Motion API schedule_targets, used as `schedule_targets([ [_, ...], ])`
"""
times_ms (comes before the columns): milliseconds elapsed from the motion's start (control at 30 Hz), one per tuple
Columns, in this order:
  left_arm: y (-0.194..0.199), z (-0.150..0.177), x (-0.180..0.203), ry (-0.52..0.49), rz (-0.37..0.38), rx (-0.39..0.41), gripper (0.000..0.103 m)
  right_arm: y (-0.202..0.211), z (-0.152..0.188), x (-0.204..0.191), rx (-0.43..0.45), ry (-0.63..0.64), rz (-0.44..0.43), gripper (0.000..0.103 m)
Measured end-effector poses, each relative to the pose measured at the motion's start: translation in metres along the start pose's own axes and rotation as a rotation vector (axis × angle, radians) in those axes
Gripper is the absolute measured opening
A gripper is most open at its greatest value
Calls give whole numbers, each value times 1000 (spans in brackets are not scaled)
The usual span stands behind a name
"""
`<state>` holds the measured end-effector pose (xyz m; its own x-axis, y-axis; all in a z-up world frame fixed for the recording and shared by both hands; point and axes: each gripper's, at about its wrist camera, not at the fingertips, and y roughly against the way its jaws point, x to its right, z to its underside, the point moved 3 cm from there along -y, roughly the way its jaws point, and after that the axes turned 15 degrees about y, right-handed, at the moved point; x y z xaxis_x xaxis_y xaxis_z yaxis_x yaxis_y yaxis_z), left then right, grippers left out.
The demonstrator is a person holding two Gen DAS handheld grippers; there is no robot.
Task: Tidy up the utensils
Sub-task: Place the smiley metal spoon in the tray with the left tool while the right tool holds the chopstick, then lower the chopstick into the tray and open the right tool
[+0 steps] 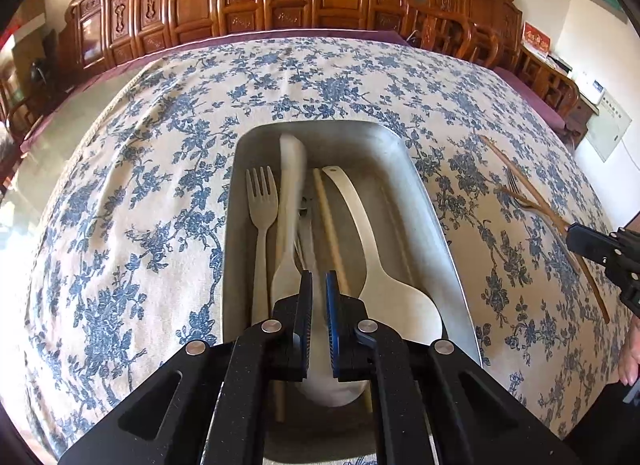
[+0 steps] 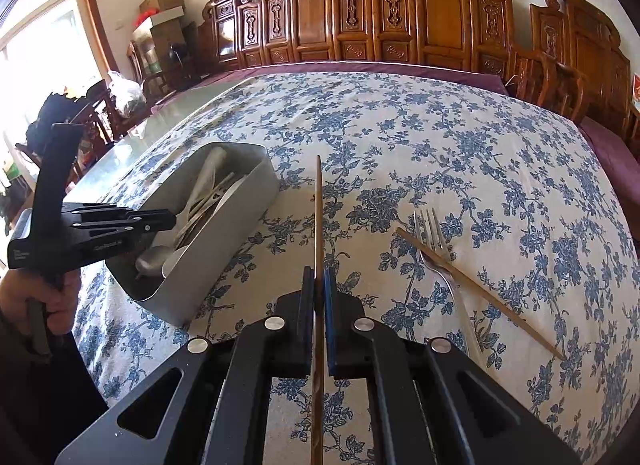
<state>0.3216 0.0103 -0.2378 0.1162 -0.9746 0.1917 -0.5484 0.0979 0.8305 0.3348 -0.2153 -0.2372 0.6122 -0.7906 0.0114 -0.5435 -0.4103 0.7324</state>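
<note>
A grey metal tray (image 1: 434,205) lies on the floral tablecloth and holds a cream fork (image 1: 262,201), a pale chopstick (image 1: 330,225) and a cream spoon (image 1: 376,265). My left gripper (image 1: 320,277) hangs over the tray's near end, shut on a white spoon (image 1: 292,169) whose handle points away and looks blurred. In the right wrist view the same left gripper (image 2: 172,221) reaches into the tray (image 2: 224,249). My right gripper (image 2: 319,271) is shut on a brown chopstick (image 2: 318,205) that points straight ahead above the cloth. The left wrist view shows the right gripper (image 1: 570,231) at the far right.
A metal fork (image 2: 434,245) lies on the cloth right of the held chopstick, with a second brown chopstick (image 2: 480,293) slanting across it. Carved wooden chairs (image 2: 360,13) line the table's far side. A person's hand (image 2: 52,305) grips the left tool's handle.
</note>
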Motion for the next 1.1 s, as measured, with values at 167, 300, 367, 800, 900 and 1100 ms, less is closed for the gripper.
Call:
schedule_targets([
  [167, 16, -3, -2, -4, 5, 36, 8, 1, -1, -5, 1, 0, 2, 6],
  [300, 32, -6, -4, 0, 23, 68, 14, 3, -4, -11, 3, -2, 12, 6],
  [367, 40, -7, -5, 0, 31, 85, 15, 4, -7, -16, 3, 3, 24, 6],
  [800, 85, -15, -15, 0, 66, 200, 86, 11, -37, -57, 3, 26, 19, 6],
  [900, 87, -16, -19, -8, 57, 206, 88, 8, -46, -66, 5, 34, 10, 6],
  [1100, 90, -20, -31, -6, 48, 218, 89, -7, -62, -84, 7, 11, -32, 6],
])
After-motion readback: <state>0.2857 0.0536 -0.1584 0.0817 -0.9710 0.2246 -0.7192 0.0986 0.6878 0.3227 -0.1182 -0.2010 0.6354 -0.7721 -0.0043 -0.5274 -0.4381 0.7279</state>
